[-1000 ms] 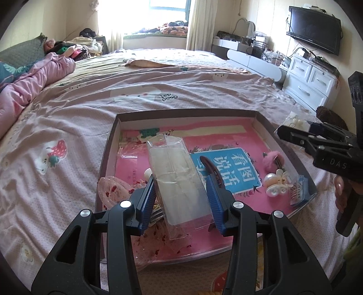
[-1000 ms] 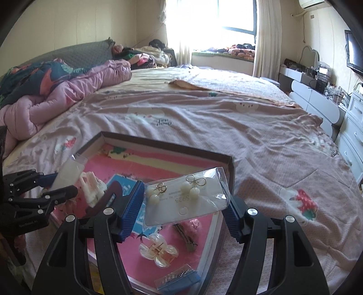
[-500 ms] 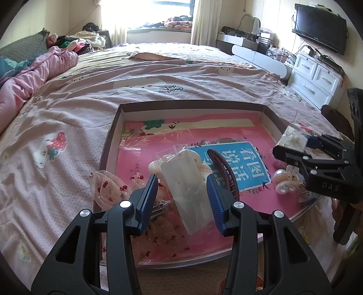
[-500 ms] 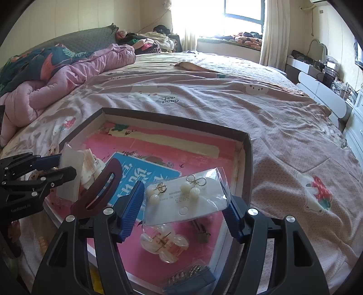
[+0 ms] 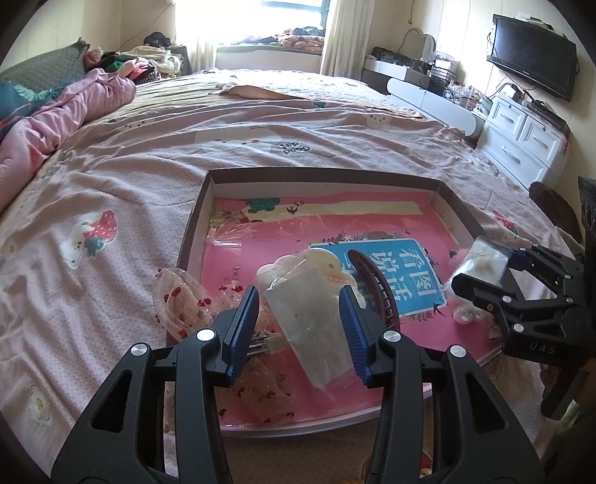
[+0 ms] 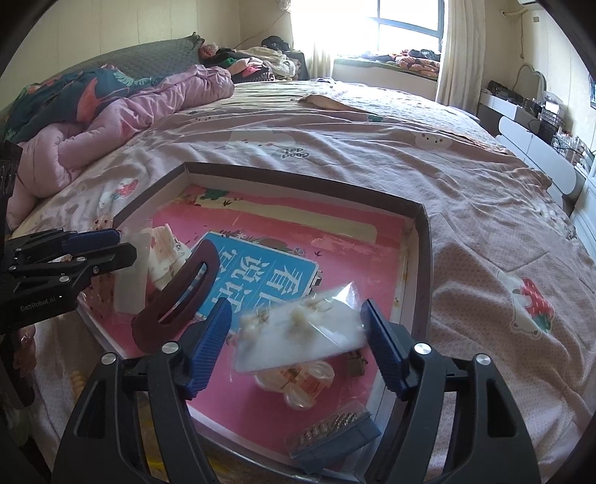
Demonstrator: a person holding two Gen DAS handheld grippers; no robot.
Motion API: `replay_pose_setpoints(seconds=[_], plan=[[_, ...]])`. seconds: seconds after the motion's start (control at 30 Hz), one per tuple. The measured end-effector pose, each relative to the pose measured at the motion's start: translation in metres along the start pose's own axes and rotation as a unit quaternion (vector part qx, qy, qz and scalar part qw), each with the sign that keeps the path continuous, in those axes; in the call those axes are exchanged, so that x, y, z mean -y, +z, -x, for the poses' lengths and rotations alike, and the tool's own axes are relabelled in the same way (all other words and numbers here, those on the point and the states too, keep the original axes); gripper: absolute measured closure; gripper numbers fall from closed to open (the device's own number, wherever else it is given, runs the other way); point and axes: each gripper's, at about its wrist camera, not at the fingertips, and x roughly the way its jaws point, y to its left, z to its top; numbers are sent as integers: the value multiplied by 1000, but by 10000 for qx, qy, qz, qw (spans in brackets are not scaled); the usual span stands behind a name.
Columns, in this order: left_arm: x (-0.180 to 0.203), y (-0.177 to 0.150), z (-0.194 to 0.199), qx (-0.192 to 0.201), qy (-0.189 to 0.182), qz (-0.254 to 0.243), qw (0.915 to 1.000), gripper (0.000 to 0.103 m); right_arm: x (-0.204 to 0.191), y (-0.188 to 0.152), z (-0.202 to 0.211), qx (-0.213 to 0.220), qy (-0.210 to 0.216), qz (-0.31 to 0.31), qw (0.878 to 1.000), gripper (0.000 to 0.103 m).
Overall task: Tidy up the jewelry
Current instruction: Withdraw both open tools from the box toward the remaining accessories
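Daylight is pouring in from the window at twelve o'clock, blowing out to white glare in both views and washing the bed softly, with only faint shadows. Fisheye bending is curving everything toward dark vignetted corners. The earring bag is smearing with motion blur; the rest is staying sharp.

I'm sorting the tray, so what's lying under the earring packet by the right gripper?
Under the earring packet lie a clear hair claw and a small dark clip on the pink tray floor. The packet covers part of the claw.
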Motion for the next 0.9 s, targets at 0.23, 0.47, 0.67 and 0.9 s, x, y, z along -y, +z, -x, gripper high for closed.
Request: replay_pose_setpoints(seconds=[0.23, 0.47, 0.67, 0.9], plan=[[-1, 2, 11, 75, -12, 45, 10000, 57, 4, -1, 17, 225, -85, -137, 9996, 20], [5, 9, 35, 488, 126, -81, 9987, 40, 6, 0, 56, 747, -127, -317, 9966, 13], [8, 14, 65, 944, 187, -87, 9953, 18, 4, 0, 96, 1276, -171, -419, 9908, 8], [13, 8, 88, 1185, 307, -135, 9924, 12, -1, -13, 135, 1748, -336, -439, 9830, 7]])
